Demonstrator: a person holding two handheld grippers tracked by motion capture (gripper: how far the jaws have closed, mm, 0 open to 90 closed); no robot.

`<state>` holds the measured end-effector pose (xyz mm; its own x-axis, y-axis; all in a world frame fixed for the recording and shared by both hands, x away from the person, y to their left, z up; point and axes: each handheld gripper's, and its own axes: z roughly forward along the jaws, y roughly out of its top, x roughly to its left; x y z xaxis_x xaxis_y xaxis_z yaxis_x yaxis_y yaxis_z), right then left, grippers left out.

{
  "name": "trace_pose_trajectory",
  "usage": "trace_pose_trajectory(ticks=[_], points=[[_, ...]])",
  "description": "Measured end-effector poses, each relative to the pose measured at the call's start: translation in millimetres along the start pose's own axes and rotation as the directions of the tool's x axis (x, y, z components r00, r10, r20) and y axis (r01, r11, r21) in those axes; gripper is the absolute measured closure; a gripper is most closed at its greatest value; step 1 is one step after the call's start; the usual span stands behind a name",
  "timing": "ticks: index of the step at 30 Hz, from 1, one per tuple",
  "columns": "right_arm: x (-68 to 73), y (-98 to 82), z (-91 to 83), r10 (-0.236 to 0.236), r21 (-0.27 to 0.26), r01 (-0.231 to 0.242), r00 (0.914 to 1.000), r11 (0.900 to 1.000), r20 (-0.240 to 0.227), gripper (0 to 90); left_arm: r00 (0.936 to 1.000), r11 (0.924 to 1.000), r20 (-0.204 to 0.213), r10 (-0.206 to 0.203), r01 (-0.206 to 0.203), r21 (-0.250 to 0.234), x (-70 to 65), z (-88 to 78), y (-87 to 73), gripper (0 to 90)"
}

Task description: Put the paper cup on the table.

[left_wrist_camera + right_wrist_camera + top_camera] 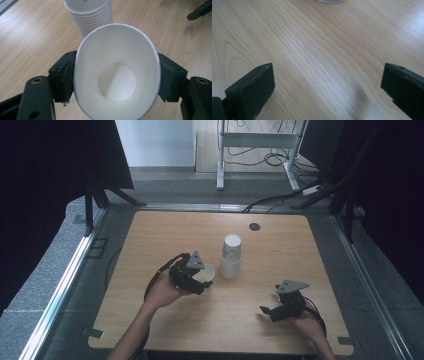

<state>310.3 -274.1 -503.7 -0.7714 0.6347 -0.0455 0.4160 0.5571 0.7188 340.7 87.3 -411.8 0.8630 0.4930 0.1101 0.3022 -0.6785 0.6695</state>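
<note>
Your left hand-held gripper (117, 75) clamped on single cup (117, 72), rim squeezed oval, just left of stack (231, 256) mid-worktop (150, 230). Right hand-held gripper (272, 311) jaws wide, empty, near right. Likely step: cup just separated. Next: carry clear, set upright, ease grip.

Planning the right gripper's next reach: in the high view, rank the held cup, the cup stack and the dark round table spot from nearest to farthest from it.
1. Cup stack, up-left of the right gripper.
2. Held cup, farther left, in the left gripper; close to call with the stack.
3. Dark spot, far edge.
</note>
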Motion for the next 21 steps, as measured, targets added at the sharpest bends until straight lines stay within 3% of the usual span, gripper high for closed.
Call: trace_pose_trajectory(ticks=[7, 14, 21], points=[[-5.1, -10.3, 8.1, 0.007, 0.029, -0.007, 0.9999, 1.000, 0.014, 0.0, 0.9994, 0.9997, -0.031, -0.014, 0.015, 0.021, 6.1, 0.2, -5.9, 27.1], [-11.6, -12.4, 8.7, 0.056, 0.038, -0.055, 0.9983, 0.998, -0.015, 0.0, 0.9971, 0.9984, -0.070, -0.029, 0.032, 0.046, 14.2, 2.1, -11.8, 27.1], [-11.5, -12.4, 8.8, 0.055, 0.038, -0.055, 0.9984, 0.998, -0.014, 0.0, 0.9932, 0.9961, -0.101, -0.057, 0.064, 0.060, 21.9, 6.8, -15.6, 27.1]])
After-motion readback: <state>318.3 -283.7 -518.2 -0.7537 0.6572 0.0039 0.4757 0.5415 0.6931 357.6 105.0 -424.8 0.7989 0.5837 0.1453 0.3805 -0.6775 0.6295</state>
